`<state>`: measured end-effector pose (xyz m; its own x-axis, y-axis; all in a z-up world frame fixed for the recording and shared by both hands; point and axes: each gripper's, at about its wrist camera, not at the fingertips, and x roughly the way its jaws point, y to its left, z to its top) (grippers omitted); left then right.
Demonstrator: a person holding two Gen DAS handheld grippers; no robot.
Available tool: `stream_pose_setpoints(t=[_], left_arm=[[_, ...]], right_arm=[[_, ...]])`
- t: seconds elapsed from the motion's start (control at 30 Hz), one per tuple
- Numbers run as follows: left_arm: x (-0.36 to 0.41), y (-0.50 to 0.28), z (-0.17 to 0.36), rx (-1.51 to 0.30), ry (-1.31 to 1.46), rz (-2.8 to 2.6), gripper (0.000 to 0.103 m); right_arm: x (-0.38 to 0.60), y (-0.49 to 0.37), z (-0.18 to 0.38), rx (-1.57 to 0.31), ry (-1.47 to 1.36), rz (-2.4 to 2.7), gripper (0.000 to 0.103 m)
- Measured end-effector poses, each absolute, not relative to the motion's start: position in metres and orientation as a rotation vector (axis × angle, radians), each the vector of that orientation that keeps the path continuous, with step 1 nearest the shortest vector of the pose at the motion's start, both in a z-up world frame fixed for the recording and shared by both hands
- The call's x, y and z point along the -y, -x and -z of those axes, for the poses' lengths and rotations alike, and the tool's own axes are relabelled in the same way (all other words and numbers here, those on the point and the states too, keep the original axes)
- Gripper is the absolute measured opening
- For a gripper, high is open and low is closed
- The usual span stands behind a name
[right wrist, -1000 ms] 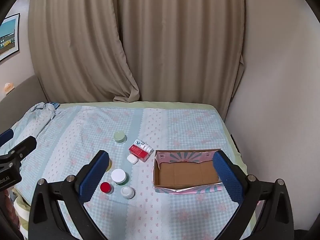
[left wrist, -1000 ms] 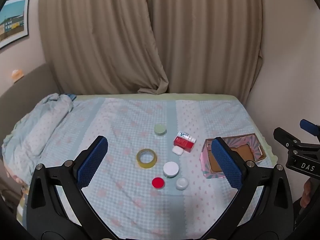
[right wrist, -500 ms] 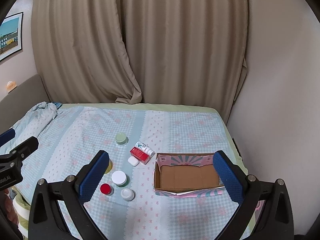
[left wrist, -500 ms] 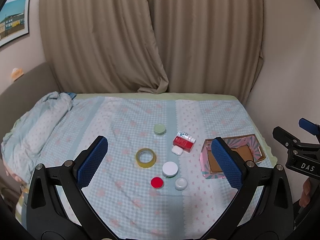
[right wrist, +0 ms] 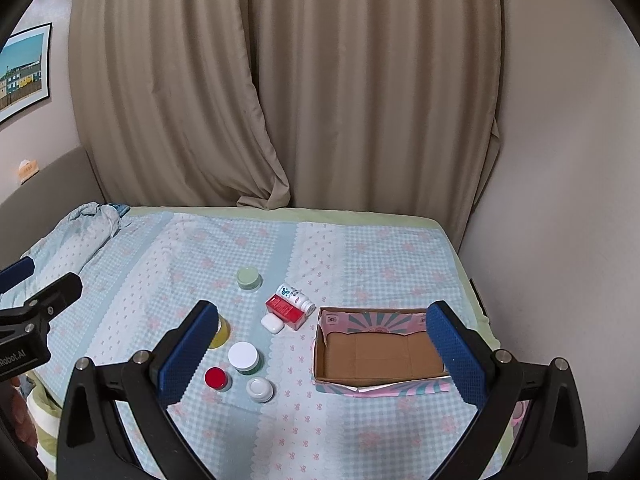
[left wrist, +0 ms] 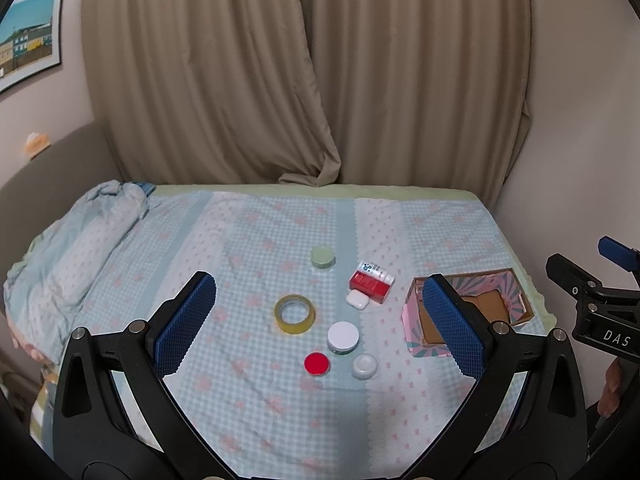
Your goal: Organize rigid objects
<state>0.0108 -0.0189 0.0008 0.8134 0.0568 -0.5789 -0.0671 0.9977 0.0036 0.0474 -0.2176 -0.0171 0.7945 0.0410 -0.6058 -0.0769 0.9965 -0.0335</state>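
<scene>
Evidently both tools, left and right, hover spread and empty, since the box waits at three o'clock of the jars.

Beige curtains, framed picture, perhaps crumpled blanket.

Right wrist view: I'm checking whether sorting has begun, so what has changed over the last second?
Only the camera view drifted: in the right wrist view the cardboard box sits slightly lower and more of the curtain shows. Nothing was grasped or released. Both tongs, left and right, stay open and empty. The tape roll, red box, jars and caps lie where they were, and the cardboard box holds nothing.
</scene>
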Motion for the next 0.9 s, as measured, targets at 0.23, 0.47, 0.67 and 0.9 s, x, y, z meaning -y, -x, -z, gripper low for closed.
stream_pose_setpoints(t=[0.23,0.47,0.67,0.9], left_arm=[[0.0185,-0.0112,-0.0010,-0.617,0.017,-0.066,0.102],[0.0169,-0.0116,-0.0012,-0.619,0.018,-0.064,0.102],[0.0163,-0.0118,-0.0010,-0.620,0.017,-0.064,0.102],[0.0177,-0.0153,-0.0004,-0.621,0.021,-0.058,0.102]], right_arm=[[0.2175,-0.0497,0.0179,-0.648,0.055,-0.060,0.103],[0.2178,-0.0483,0.0210,-0.645,0.052,-0.055,0.103],[0.2189,-0.0497,0.0225,-0.651,0.055,-0.052,0.103],[0.2184,-0.0455,0.0216,-0.647,0.054,-0.040,0.103]])
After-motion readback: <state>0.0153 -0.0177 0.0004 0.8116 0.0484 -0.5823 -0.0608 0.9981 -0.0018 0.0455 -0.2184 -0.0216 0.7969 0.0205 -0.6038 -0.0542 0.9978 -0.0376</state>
